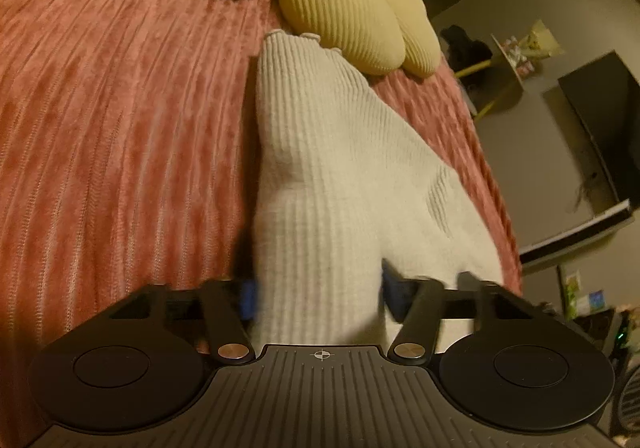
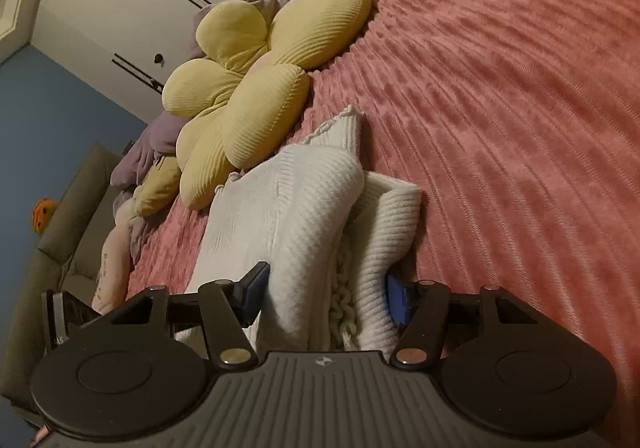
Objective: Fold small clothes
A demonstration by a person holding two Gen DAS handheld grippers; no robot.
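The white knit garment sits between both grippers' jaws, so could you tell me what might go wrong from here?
1. The right gripper straddles a bunched wad of the white knit garment; it may catch uneven layers.
2. The yellow flower cushion touches the garment's far hem, so the fold may snag on it.

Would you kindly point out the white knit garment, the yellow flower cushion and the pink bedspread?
white knit garment [image 2: 304, 199]: right wrist view, on the raised ribbed fold.
yellow flower cushion [image 2: 256, 87]: right wrist view, on a middle petal.
pink bedspread [image 1: 120, 107]: left wrist view, on bare ribbed fabric.
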